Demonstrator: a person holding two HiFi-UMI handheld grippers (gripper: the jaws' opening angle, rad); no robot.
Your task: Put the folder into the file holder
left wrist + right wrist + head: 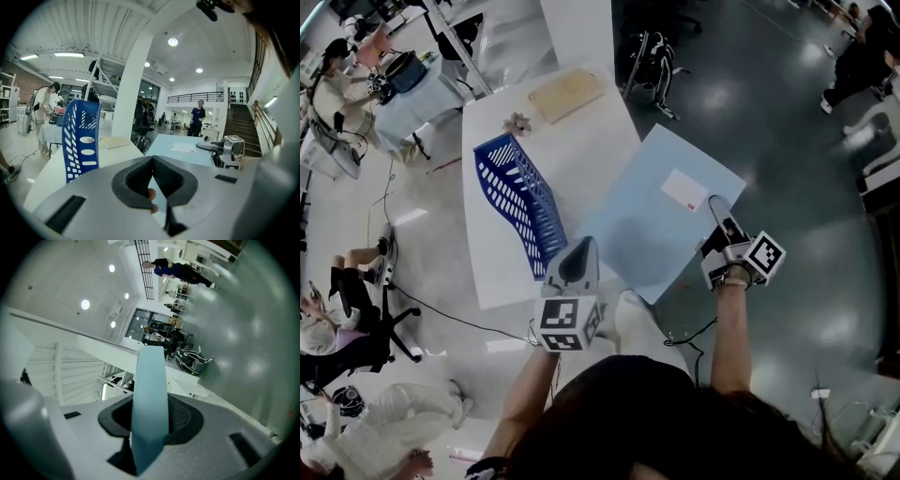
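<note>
The light blue folder [647, 211] hangs in the air over the white table's [591, 141] right edge, with a white label [684, 189] on top. My right gripper [715, 203] is shut on its right edge; in the right gripper view the folder [150, 376] runs edge-on between the jaws of the right gripper [151, 416]. My left gripper [583, 246] pinches the folder's near left corner, and its jaws meet at the tip [152, 159]. The blue perforated file holder [520, 202] stands upright on the table just left of the left gripper, and shows as the file holder [80, 140] in the left gripper view.
A tan board [565, 94] and a small pale object [517, 123] lie at the table's far end. A black chair [652, 61] stands beyond the table. People sit and stand at the left [337, 89]. A person [196, 117] stands far off near stairs [243, 126].
</note>
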